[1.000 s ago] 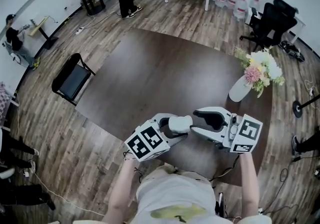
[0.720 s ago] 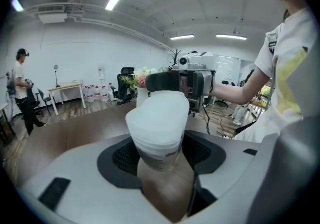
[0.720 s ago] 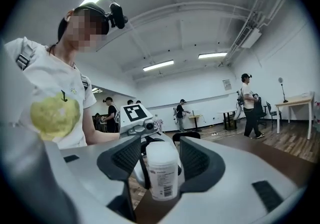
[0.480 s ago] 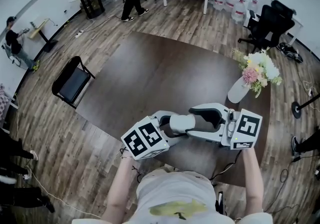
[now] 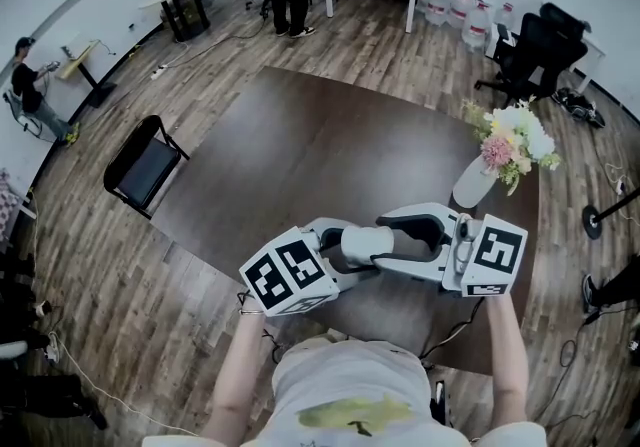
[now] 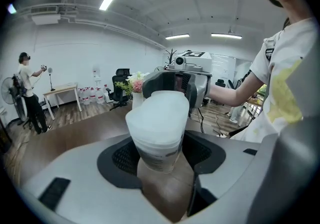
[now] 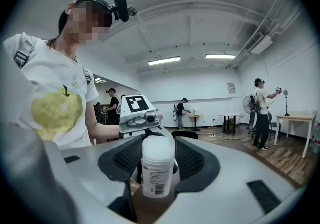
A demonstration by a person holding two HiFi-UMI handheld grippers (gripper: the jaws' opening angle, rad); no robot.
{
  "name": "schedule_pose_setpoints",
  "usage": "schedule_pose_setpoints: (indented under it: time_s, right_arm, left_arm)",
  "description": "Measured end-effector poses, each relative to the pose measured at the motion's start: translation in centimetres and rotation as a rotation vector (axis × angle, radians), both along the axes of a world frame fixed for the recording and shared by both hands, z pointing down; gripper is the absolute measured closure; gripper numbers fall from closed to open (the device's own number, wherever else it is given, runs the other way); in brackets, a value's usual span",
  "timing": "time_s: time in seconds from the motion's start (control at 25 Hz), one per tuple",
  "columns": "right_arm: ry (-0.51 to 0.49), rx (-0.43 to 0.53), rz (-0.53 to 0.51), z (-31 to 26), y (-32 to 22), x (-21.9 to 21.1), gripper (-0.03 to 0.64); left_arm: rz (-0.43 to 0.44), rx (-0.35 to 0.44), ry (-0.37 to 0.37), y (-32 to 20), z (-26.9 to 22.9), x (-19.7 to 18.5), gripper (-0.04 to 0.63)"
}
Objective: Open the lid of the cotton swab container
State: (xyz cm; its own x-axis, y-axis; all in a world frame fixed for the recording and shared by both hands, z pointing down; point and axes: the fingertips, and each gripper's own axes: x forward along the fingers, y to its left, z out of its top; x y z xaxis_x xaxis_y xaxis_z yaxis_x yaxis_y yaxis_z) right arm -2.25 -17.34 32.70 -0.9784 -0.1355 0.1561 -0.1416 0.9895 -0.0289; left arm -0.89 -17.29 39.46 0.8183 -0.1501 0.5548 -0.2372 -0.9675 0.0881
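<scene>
The cotton swab container (image 5: 364,243), a pale plastic jar with a white lid and a printed label, is held above the table between my two grippers. My left gripper (image 5: 350,249) is shut on it, and the left gripper view shows the pads pressing its sides (image 6: 157,130). My right gripper (image 5: 386,240) faces it from the right. Its jaws are closing with the container (image 7: 158,165) between them, and narrow gaps still show at the pads. The lid is on the container.
A dark wooden table (image 5: 320,145) lies below the grippers. On its right side stands a white vase of flowers (image 5: 505,150). A black chair (image 5: 145,165) sits at the table's left edge. People stand at the far end of the room.
The right gripper has come a little leftward, and its jaws now reach around the container's end. The left gripper keeps its hold. A person at the back has walked to the right.
</scene>
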Motion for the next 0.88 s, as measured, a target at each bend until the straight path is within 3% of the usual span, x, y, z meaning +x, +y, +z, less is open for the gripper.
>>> schedule_pose_setpoints:
  time_s: [0.44, 0.88]
  right_arm:
    - [-0.016, -0.051, -0.015, -0.3, -0.1, 0.1, 0.413]
    - [-0.111, -0.223, -0.003, -0.2, -1.3, 0.6, 0.416]
  left_arm:
    - [-0.012, -0.001, 0.018, 0.2, -0.5, -0.1, 0.327]
    - [-0.033, 0.043, 0.013, -0.4, -0.1, 0.0, 0.328]
